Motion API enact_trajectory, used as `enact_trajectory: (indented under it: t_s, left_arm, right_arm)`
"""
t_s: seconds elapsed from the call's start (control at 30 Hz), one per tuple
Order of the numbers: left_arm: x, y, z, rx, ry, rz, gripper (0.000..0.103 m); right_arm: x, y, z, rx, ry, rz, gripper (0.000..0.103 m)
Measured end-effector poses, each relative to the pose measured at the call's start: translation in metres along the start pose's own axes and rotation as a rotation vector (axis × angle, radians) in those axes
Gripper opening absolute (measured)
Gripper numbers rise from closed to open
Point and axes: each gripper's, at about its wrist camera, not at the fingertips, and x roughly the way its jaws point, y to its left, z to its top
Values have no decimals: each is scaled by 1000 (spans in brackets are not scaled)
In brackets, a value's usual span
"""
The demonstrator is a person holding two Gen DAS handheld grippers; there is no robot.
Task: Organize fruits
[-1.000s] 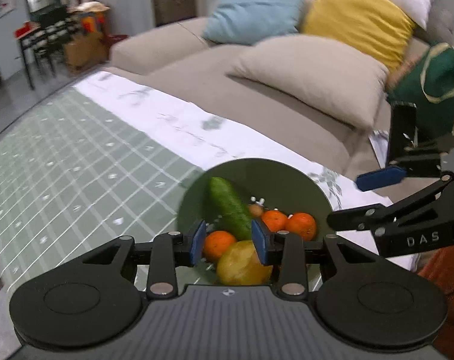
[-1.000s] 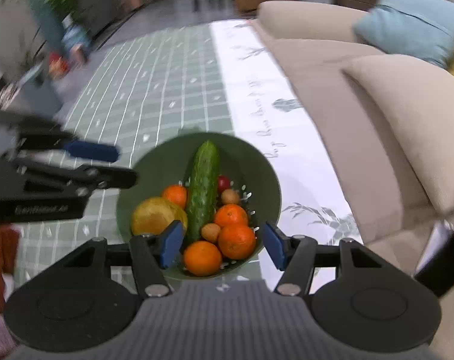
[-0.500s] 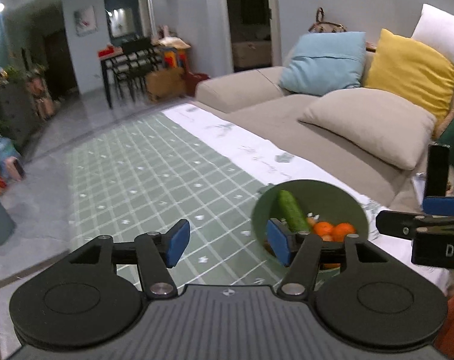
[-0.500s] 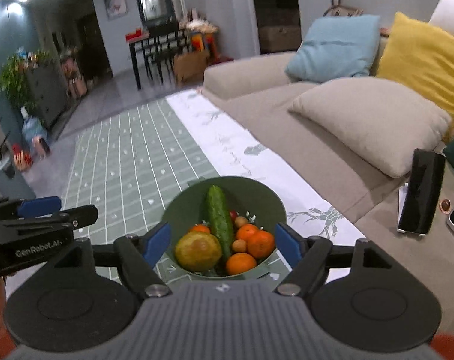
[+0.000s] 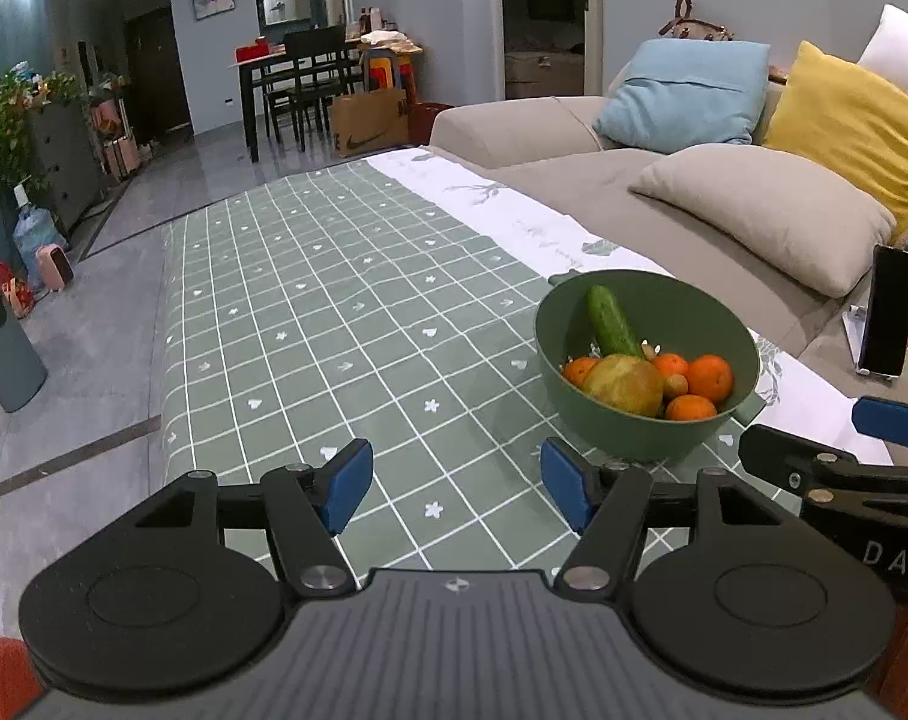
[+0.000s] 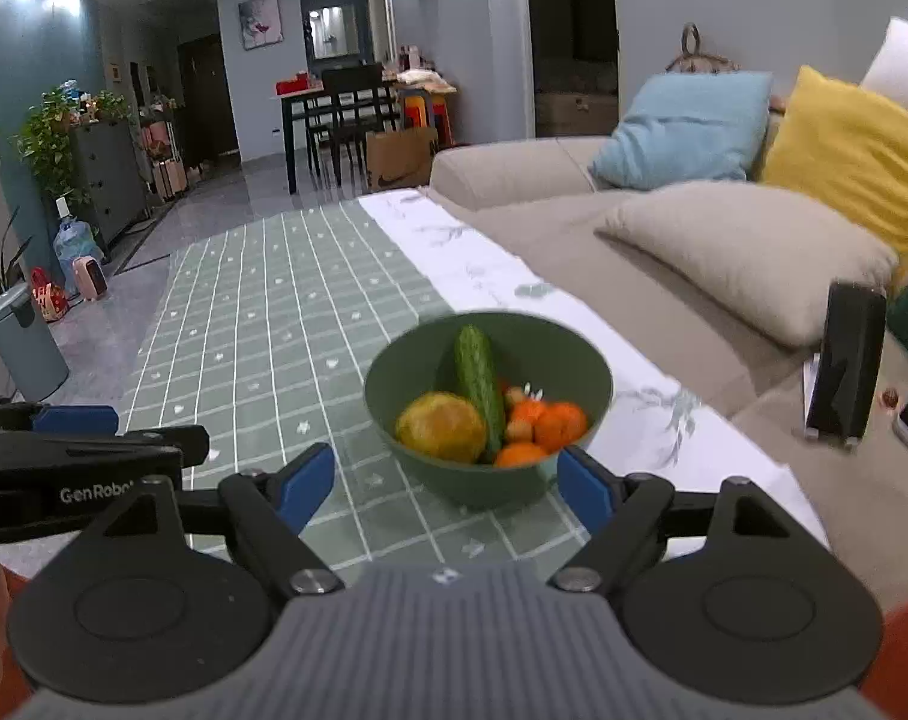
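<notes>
A green bowl [image 5: 580, 384] [image 6: 447, 480] stands on the green checked tablecloth [image 5: 333, 312]. It holds a cucumber [image 5: 611, 319] [image 6: 479, 378], a large yellow fruit [image 5: 625, 383] [image 6: 441, 425], several oranges [image 5: 709, 377] [image 6: 559, 423] and small brownish fruits. My left gripper [image 5: 457, 483] is open and empty, low over the cloth, left of the bowl. My right gripper [image 6: 444, 483] is open and empty, just in front of the bowl; it also shows in the left wrist view [image 5: 838, 456].
A beige sofa [image 5: 634, 204] with blue [image 5: 682, 90], yellow [image 5: 844, 120] and beige cushions runs along the table's right side. A phone on a stand [image 5: 886, 312] is on the sofa edge. A white cloth border [image 5: 514, 210] edges the table. Dining table and chairs stand far back.
Both grippers have drawn back and up from the bowl. The left gripper opened wide and swung left, leaving the fruit in the bowl. The right gripper stayed open.
</notes>
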Motion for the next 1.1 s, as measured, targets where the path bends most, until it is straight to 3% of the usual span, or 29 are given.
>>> enact_trajectory:
  t_s: [0.37,1.1]
  left_arm:
    - [1,-4,-7,-2,19,-16,76]
    - [5,3,-7,-16,35,-20,76]
  right_arm:
    - [7,-7,-2,42,37,-44,79]
    - [8,-3,2,28,35,-31,80]
